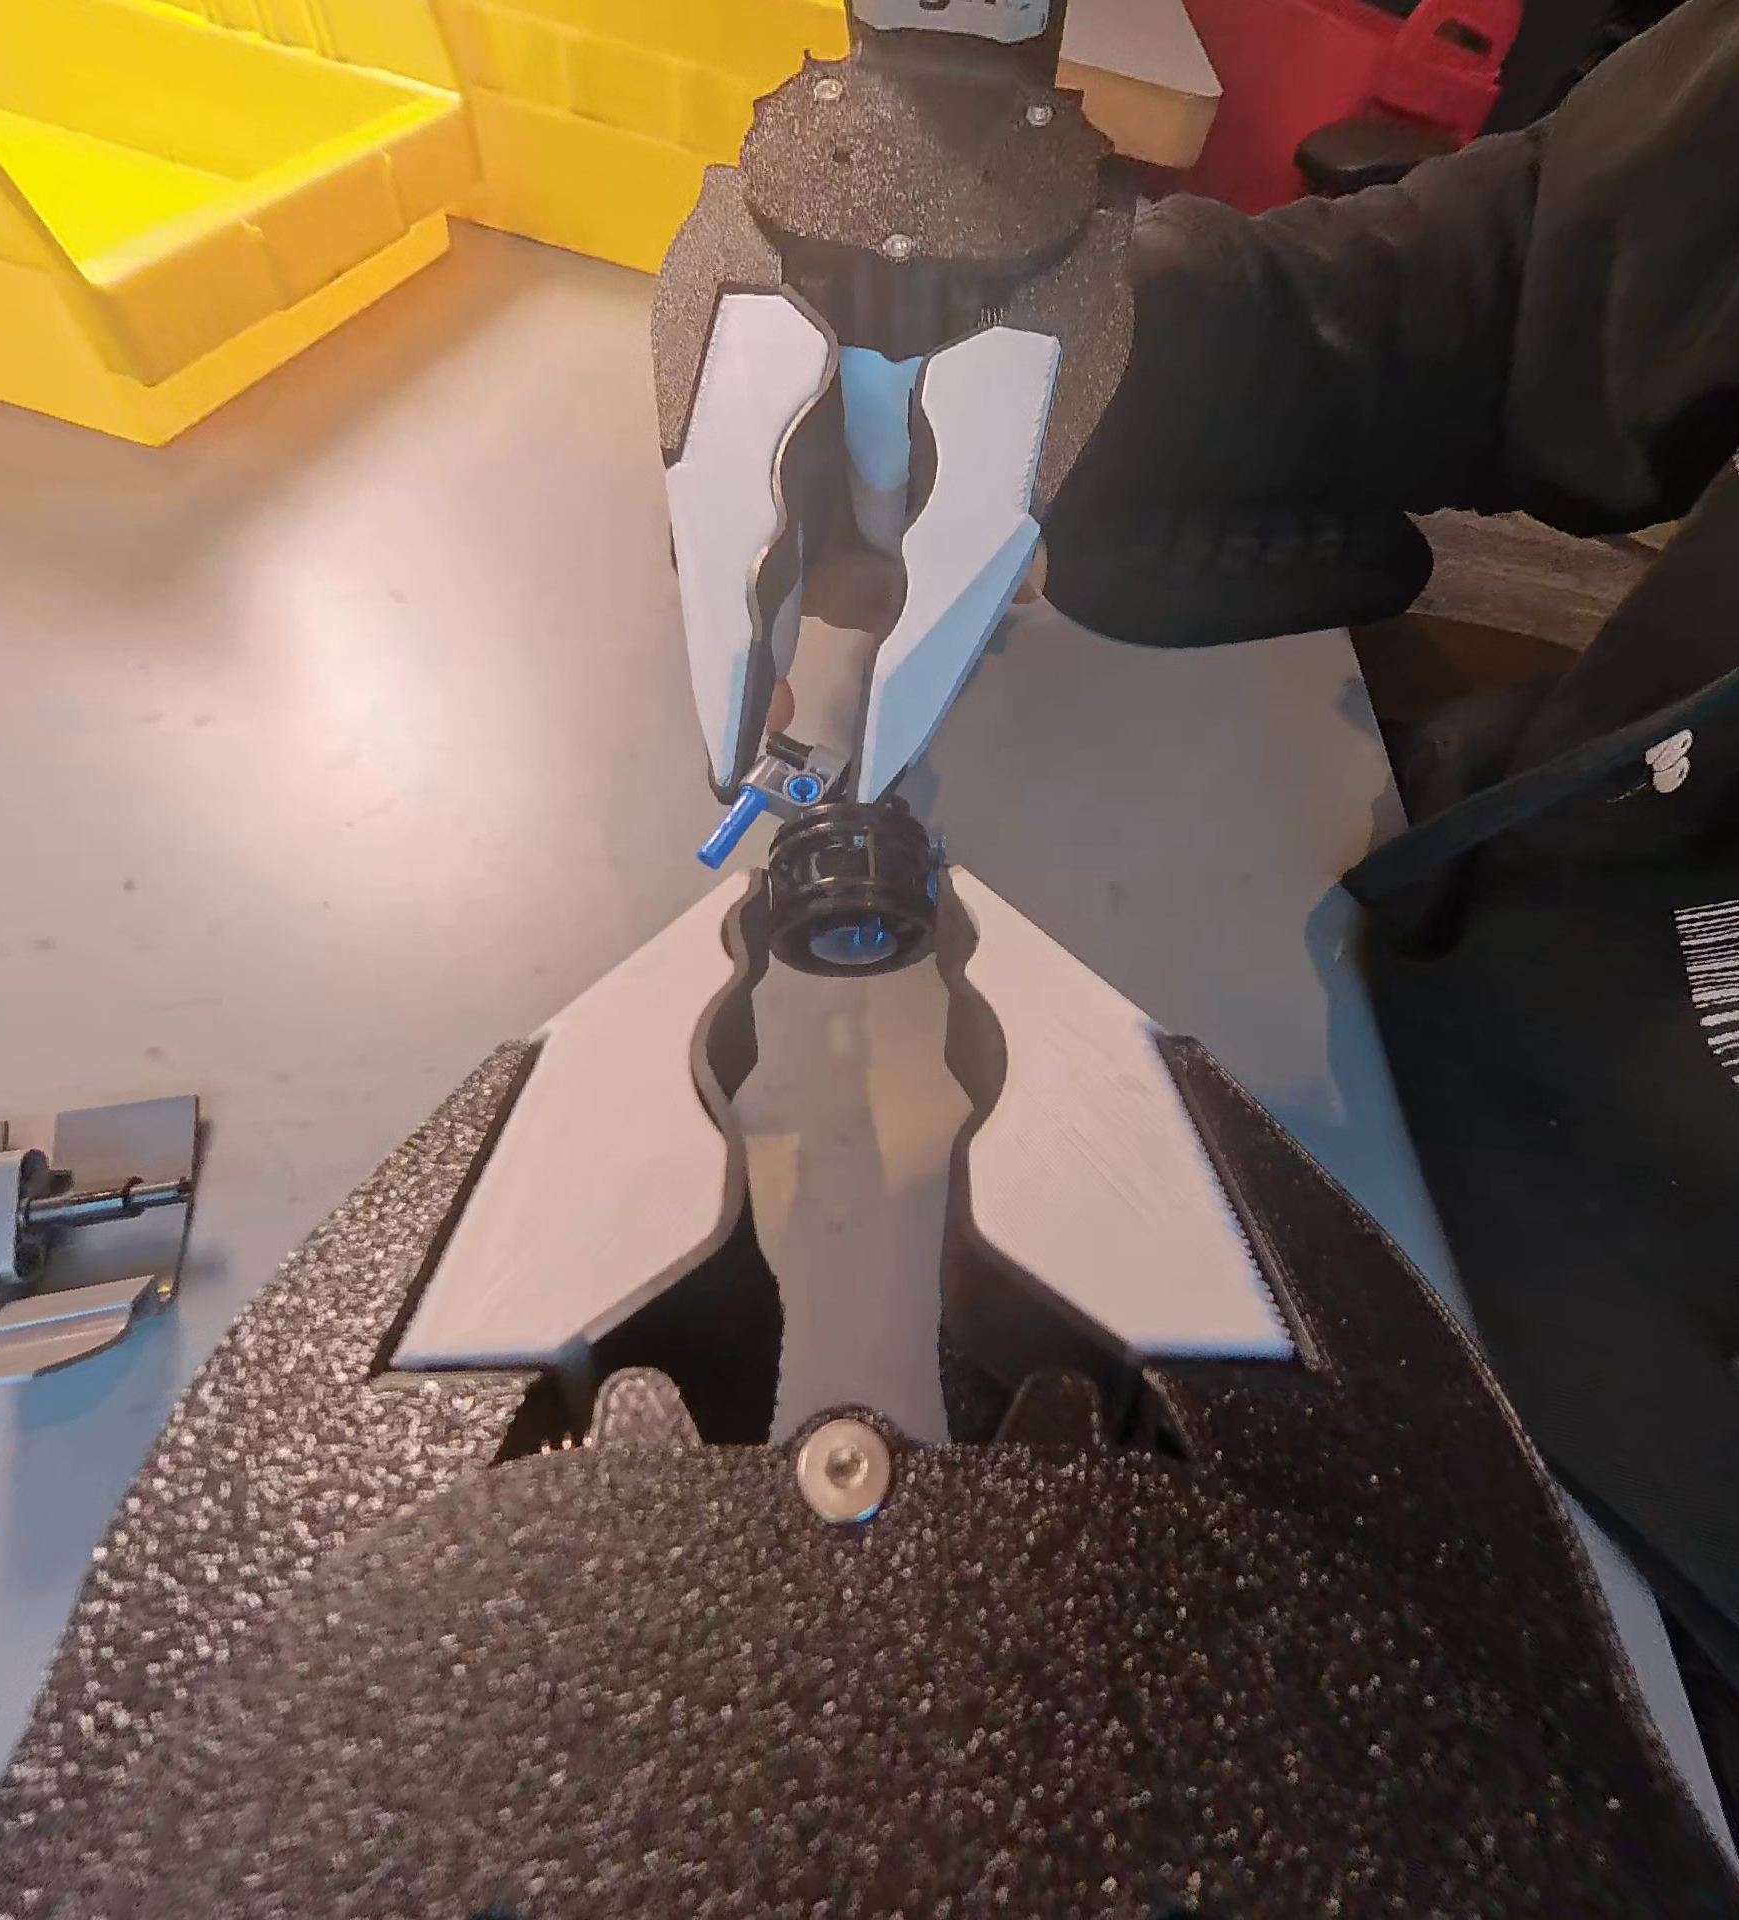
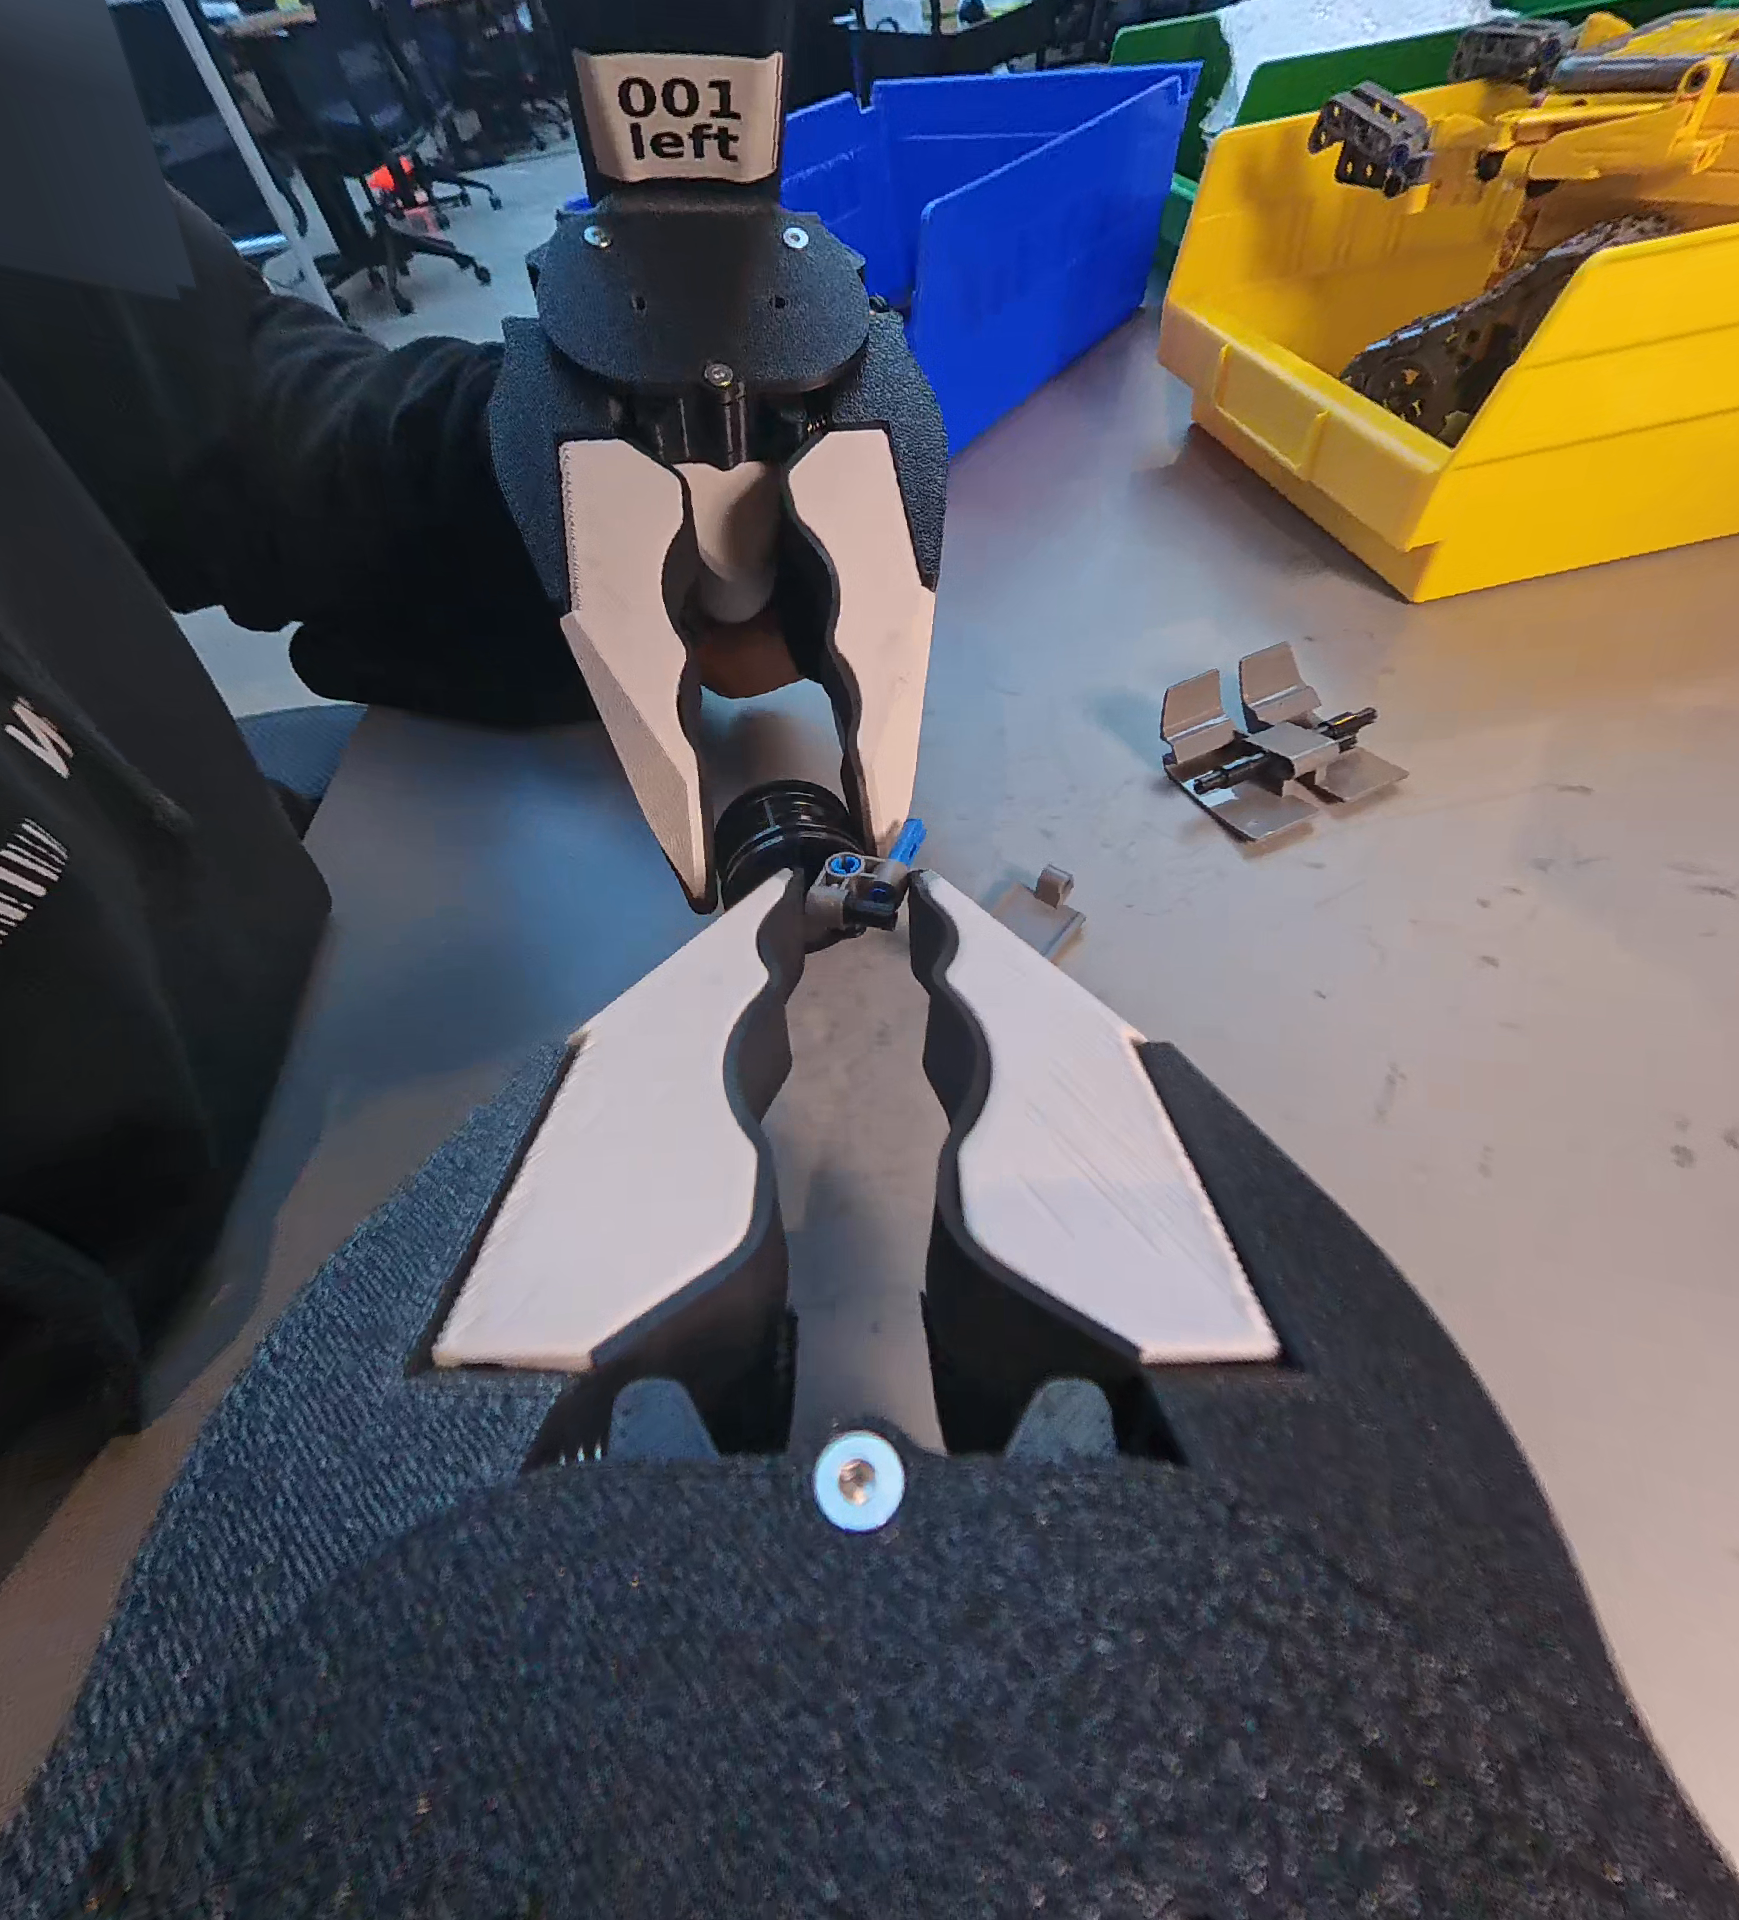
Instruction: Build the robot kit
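Two claws (image 1: 849,883) (image 2: 849,883) meet over the bench (image 2: 1467,1039). One black wheel (image 1: 849,894), one grey connector with blue pins (image 2: 857,883). One grey hinged assembly (image 2: 1280,743), one small grey piece (image 2: 1041,914). Two blue bins (image 2: 1031,218), one green bin (image 2: 1291,83), and one yellow bin (image 2: 1571,416) with one yellow tracked model (image 2: 1592,114).

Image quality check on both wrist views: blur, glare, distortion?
Left wrist view: strong fisheye bend; black wheel sharp, yellow bins overexposed at top left. Right wrist view: same distortion; grey connector sharp, soft sheen on table, near housing slightly soft.
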Tool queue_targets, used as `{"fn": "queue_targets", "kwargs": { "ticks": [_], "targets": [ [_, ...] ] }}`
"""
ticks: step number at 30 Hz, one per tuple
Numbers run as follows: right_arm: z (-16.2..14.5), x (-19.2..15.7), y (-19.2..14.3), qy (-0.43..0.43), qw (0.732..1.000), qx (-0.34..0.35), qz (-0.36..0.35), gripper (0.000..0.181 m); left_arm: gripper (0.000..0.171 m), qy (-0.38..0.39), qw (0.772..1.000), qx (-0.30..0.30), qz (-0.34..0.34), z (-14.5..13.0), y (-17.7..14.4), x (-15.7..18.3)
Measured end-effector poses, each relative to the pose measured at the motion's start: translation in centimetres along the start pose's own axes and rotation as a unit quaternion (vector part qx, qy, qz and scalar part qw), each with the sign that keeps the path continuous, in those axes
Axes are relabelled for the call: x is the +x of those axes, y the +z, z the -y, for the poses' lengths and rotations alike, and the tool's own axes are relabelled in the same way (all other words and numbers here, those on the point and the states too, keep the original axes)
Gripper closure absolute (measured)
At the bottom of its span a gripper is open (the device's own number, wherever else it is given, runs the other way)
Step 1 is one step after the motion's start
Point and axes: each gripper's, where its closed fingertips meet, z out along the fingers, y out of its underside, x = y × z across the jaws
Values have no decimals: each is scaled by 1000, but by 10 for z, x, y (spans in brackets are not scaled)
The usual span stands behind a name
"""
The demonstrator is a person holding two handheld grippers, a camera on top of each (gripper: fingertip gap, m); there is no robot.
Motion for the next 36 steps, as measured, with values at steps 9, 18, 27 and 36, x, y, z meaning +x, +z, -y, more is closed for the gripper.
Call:
{"fn": "queue_targets", "kwargs": {
  "ticks": [9,18,27,36],
  "targets": [
    [-2,10,-22,-22,1000,-5,-7,163,134,-132,989,-15,60,-19,-27,-55],
    [-11,13,-29,-50,998,-17,-18,164,141,-67,973,-144,166,-50,-2,-76],
    [-17,14,-26,-55,997,-34,-31,164,165,66,970,-129,196,-31,0,-70],
    [0,9,-24,-21,1000,14,-19,164,166,245,925,-33,289,24,-22,-59]
  ]
}}
